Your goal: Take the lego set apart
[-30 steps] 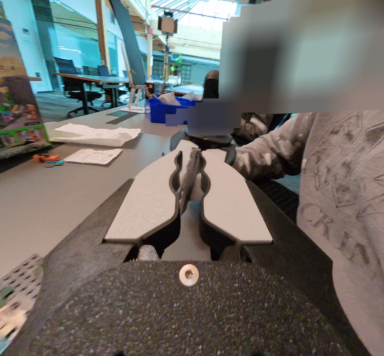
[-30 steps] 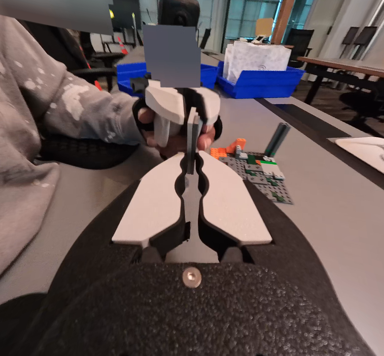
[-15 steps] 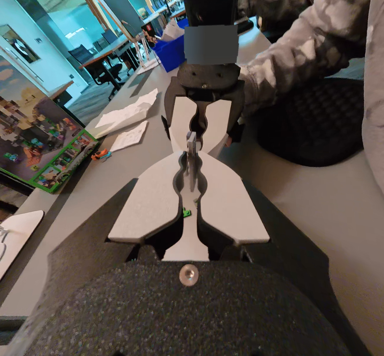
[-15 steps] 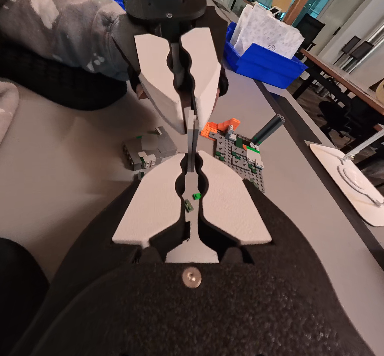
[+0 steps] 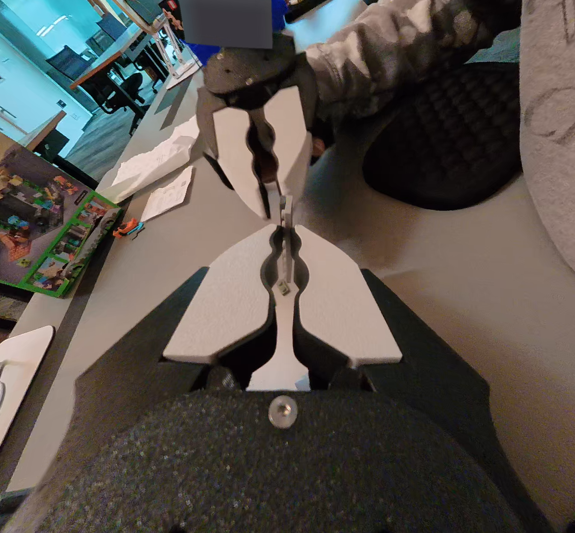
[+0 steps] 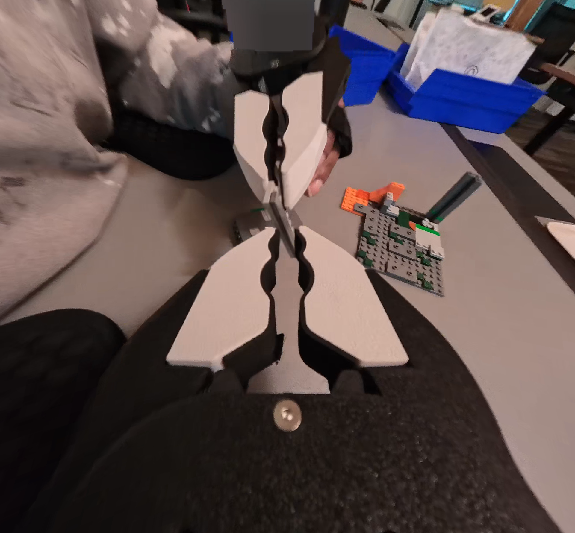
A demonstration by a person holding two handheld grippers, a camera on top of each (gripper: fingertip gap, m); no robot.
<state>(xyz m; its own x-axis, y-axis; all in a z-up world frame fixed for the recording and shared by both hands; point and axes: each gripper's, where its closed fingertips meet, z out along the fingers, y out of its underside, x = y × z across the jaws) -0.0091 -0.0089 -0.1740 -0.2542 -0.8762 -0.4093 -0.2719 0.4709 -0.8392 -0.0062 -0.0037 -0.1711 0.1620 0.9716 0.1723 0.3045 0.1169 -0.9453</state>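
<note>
While my left gripper (image 5: 284, 232) is clamped on the thin grey plates (image 5: 286, 238) above the table (image 5: 435, 285), I'd hold rigid. Right view: right gripper (image 6: 285, 232) pinched on their other end; peel slowly, baseplate (image 6: 401, 250) lying nearby.

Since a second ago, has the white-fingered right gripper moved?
Yes. In its own view the right gripper has tipped downward: the grey studded lego baseplate shows more from above and the blue plastic bin sits higher.

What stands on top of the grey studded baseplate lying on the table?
On the grey studded baseplate: small dark green pieces, a white block and a leaning dark grey column. Its underside is hidden.
</note>
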